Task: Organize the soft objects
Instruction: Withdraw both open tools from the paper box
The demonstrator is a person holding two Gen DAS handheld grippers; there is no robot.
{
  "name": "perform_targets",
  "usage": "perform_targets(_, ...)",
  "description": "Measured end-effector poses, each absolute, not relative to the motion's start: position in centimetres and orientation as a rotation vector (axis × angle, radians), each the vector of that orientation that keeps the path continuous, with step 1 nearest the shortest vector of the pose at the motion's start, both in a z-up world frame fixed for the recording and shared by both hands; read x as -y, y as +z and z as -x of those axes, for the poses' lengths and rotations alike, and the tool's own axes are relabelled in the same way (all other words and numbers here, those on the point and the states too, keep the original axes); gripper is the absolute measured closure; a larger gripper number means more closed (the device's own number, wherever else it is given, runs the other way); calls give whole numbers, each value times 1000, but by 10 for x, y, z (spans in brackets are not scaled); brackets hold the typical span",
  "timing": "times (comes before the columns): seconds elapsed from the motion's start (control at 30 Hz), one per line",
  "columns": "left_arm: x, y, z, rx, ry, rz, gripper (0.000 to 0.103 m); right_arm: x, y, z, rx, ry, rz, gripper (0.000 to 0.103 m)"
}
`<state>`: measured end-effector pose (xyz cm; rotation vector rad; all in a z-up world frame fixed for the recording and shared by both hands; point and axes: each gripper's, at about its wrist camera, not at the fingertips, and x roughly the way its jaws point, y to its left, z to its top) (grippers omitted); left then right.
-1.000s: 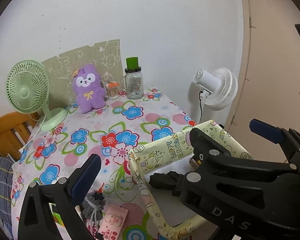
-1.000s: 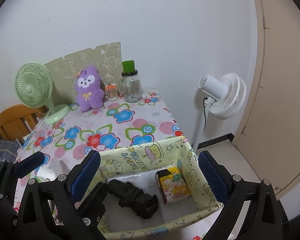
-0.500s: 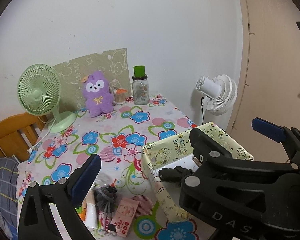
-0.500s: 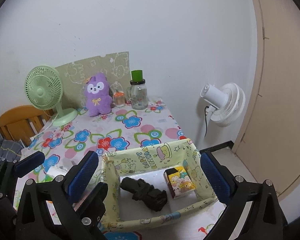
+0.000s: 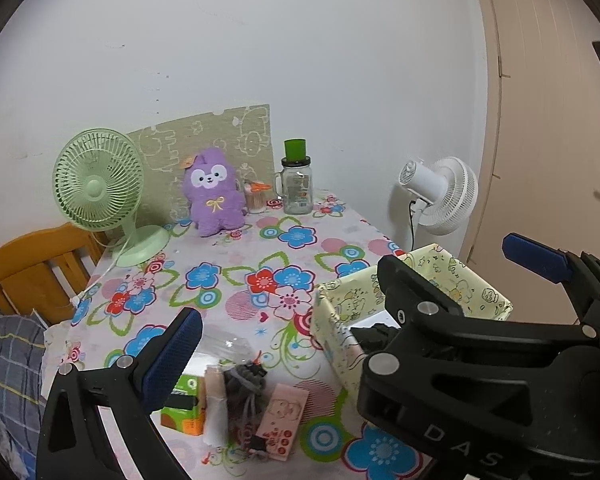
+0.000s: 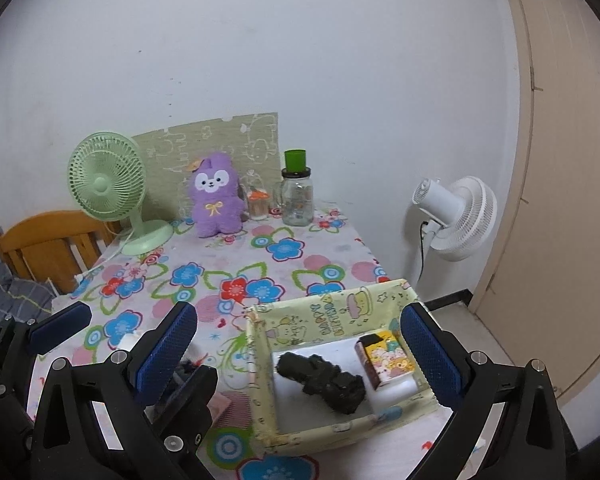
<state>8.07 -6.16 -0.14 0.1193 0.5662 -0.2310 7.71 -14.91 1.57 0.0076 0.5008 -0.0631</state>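
Both cameras are found to have been drawn back and raised over the last second: the table fills less of each frame, and in the left wrist view a cluster of small items, cut off at the lower edge a second ago, is now shown whole at lower centre.

The left gripper (image 5: 352, 292) is seen released, jaws wide apart, nothing between them. The right gripper (image 6: 300, 340) is likewise spread open and empty, framing the yellow patterned box (image 6: 332, 314) at lower centre-right of its view.

Inside the box a dark rolled cloth item (image 6: 324, 376) is lying on the white floor, beside a small cartoon-printed carton (image 6: 386, 358); neither has shifted within the box across the frames. It is judged that one soft object is already stowed.

Outside the box, at lower centre of the left view, a grey knitted bundle (image 5: 244, 386), a pink packet (image 5: 280, 420), a pale roll (image 5: 216, 400) and a green-and-orange carton (image 5: 184, 404) are lying together, touching. The purple plush toy (image 5: 214, 194) stands upright at the far wall, upper centre.

The withdrawal is read as repositioning for another pick, probably from the cluster.
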Motion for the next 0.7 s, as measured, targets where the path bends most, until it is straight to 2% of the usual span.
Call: perform_targets(0.7, 10, -7, -74, -566, -197, -118, 0, 94, 5, -80, -506, -3, 5, 0)
